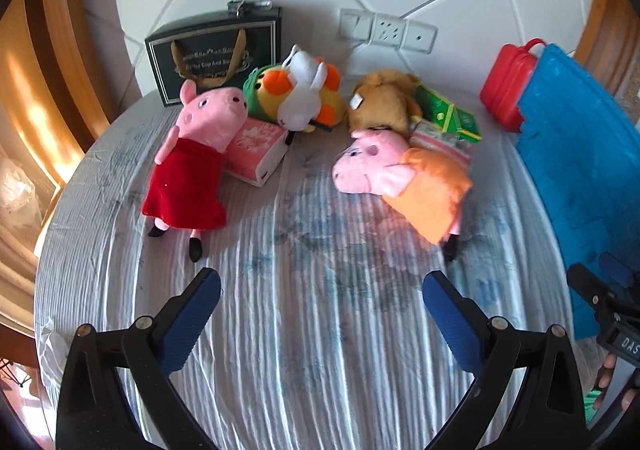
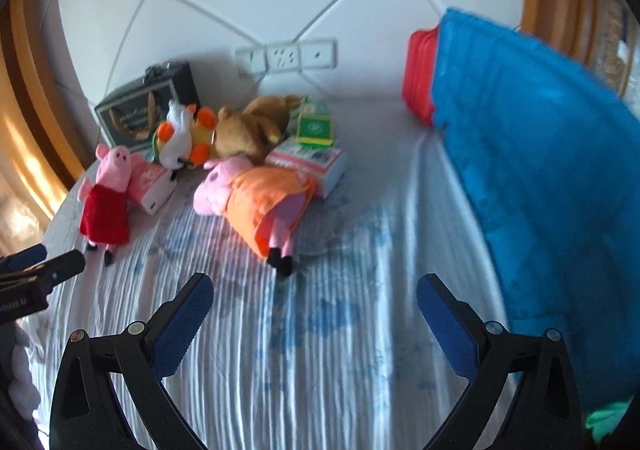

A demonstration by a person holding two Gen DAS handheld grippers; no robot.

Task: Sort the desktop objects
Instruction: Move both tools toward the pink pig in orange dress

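Left claw [image 1: 320, 290] and right claw [image 2: 314, 290] both gaping apart, hovering empty over striped cloth-covered worktop [image 1: 304, 330]. Red-dress pink pig plush [image 1: 192, 153] lying at 10 o'clock, orange-dress pink pig plush [image 1: 404, 177] at 1 o'clock, left view.

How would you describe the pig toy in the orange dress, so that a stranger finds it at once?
Start at the black gift bag against the white wall, then move right along the row of plush toys. The pig in the orange dress lies on its side, nearest the blue mat. The other pig wears red.
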